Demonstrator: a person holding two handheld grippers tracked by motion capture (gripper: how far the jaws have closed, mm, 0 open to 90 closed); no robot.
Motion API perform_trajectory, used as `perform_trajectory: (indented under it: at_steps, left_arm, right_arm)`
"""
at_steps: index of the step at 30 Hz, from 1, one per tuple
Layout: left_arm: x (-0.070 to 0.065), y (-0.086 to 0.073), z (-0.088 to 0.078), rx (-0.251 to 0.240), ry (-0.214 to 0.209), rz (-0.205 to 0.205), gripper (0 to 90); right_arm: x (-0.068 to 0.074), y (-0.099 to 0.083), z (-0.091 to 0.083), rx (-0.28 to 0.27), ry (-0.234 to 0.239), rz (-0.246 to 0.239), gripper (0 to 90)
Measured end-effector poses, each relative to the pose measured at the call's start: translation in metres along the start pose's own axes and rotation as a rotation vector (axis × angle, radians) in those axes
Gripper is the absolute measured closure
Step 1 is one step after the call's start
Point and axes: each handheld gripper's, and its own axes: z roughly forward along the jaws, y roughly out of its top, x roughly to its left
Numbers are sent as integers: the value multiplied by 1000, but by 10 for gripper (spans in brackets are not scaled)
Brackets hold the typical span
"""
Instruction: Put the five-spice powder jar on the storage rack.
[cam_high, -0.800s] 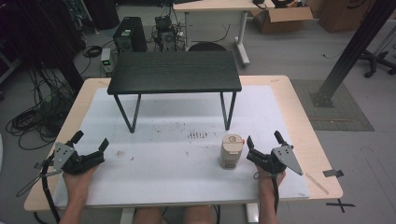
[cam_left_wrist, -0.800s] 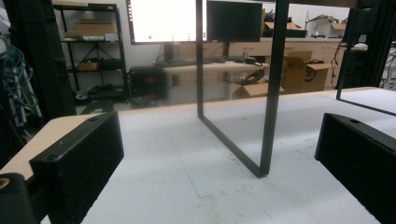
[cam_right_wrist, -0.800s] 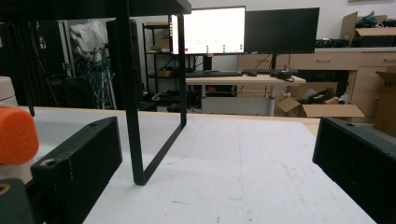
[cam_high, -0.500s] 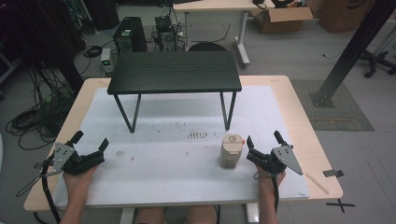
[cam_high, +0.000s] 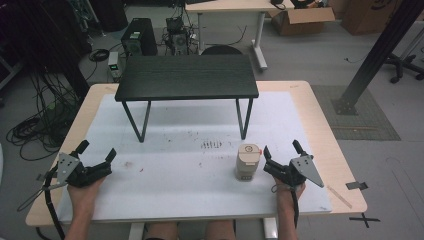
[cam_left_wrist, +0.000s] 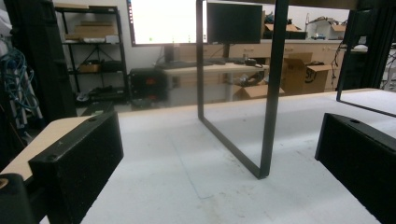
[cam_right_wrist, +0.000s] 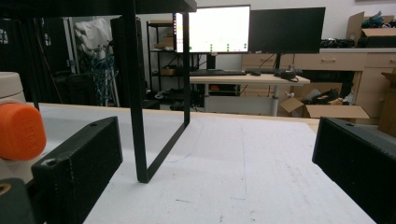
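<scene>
I take the small black riser shelf (cam_high: 186, 77) standing on the white mat (cam_high: 190, 165) of my desk (cam_high: 320, 125) as my landmark. The beige canister (cam_high: 248, 161) with the orange knob on its lid stands upright on the mat, in front of the shelf's right front leg and a little to that leg's right, well clear of it. My right hand-held gripper (cam_high: 281, 156) rests low on the mat just to the right of the canister, its jaws spread wide with nothing between them; the nearer jaw sits close beside the canister, and I cannot tell whether it touches. In the right gripper view the canister (cam_right_wrist: 14, 130) sits at the left edge, outside the left jaw, and the shelf's leg frame (cam_right_wrist: 154, 93) rises ahead. My left hand-held gripper (cam_high: 96, 157) lies on the mat in front of the shelf's left legs and off to their left, well apart from them, jaws also spread and empty. In the left gripper view the shelf's leg frame (cam_left_wrist: 268, 93) stands ahead between the two jaws, farther off on the mat.
</scene>
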Motion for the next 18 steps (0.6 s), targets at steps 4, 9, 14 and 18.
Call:
perform_trajectory:
  at_steps: [4, 9, 14, 18]
  left_arm:
    - [0, 0, 0, -2, 0, 0, 13]
    - [0, 0, 0, -3, -1, 1, 13]
    - [0, 0, -1, -7, 1, 2, 13]
    - [0, 0, 0, -5, 2, 2, 14]
  right_arm:
    - [0, 0, 1, 8, 1, 0, 12]
    - [0, 0, 1, 10, -4, 5, 10]
    - [-3, 1, 1, 9, 3, 18, 9]
    - [-3, 4, -1, 0, -3, 10, 9]
